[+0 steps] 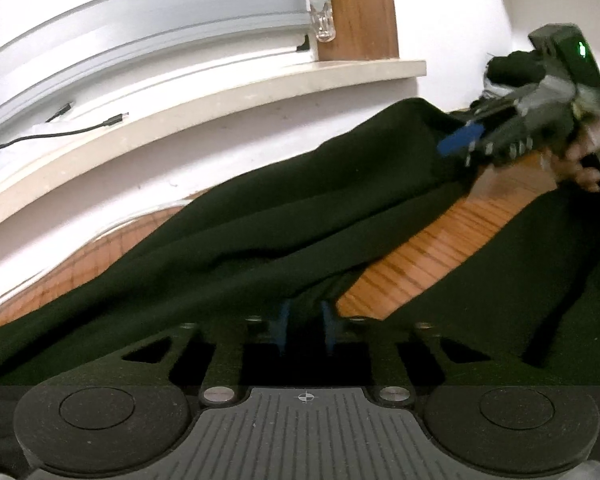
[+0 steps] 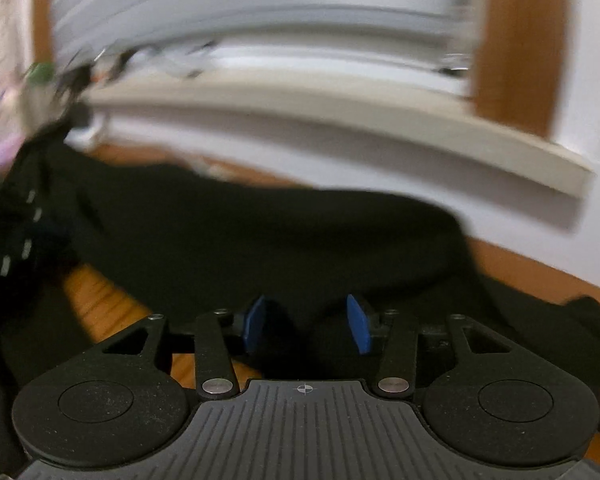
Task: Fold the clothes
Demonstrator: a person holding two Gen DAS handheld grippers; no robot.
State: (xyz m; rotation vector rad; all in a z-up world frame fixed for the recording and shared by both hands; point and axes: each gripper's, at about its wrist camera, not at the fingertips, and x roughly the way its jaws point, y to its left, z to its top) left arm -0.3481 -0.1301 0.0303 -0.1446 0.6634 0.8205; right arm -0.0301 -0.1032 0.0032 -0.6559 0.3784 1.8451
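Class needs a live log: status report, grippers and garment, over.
Left gripper shut on dark garment. Right gripper fingers apart, cloth between. Wooden table showing. Nothing blocking.

This looks like a room in a home. A window with white blinds [image 1: 120,40] has a pale sill [image 1: 220,108], a wood frame [image 1: 356,8], a charging cable [image 1: 60,134], and a wooden table [image 1: 440,252] below.

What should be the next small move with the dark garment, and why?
Probably carry the lifted edge of the dark garment forward, toward the windowsill, with both grippers together. The left gripper has its blue pads close on the cloth; the right gripper holds cloth between wider pads. Bare wooden table shows under the raised fabric, so the fold seems unfinished.
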